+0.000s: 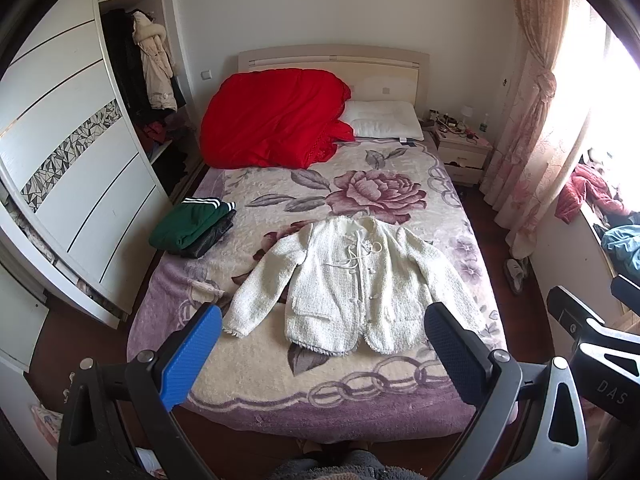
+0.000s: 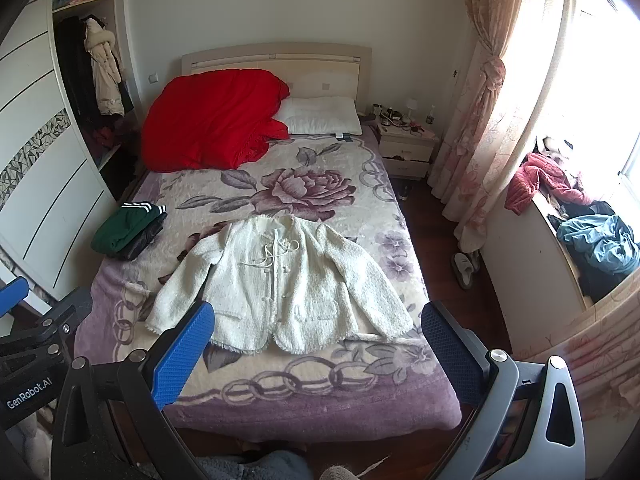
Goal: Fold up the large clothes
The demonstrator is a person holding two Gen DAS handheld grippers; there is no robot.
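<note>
A white fuzzy jacket (image 1: 352, 288) lies spread flat, front up, sleeves out, on the flowered blanket of the bed (image 1: 320, 396); it also shows in the right wrist view (image 2: 288, 284). My left gripper (image 1: 322, 316) is open and empty, held above the foot of the bed, short of the jacket's hem. My right gripper (image 2: 318, 314) is open and empty, likewise above the foot of the bed. The right gripper's body shows at the right edge of the left wrist view (image 1: 592, 332).
A folded green garment on a dark one (image 1: 192, 226) sits at the bed's left edge. A red quilt (image 1: 272, 120) and a white pillow (image 1: 384, 120) lie at the head. A wardrobe (image 1: 72, 168) stands left, a nightstand (image 1: 462, 152) and curtains (image 1: 532, 120) right, and clothes are piled on the sill (image 2: 592, 236).
</note>
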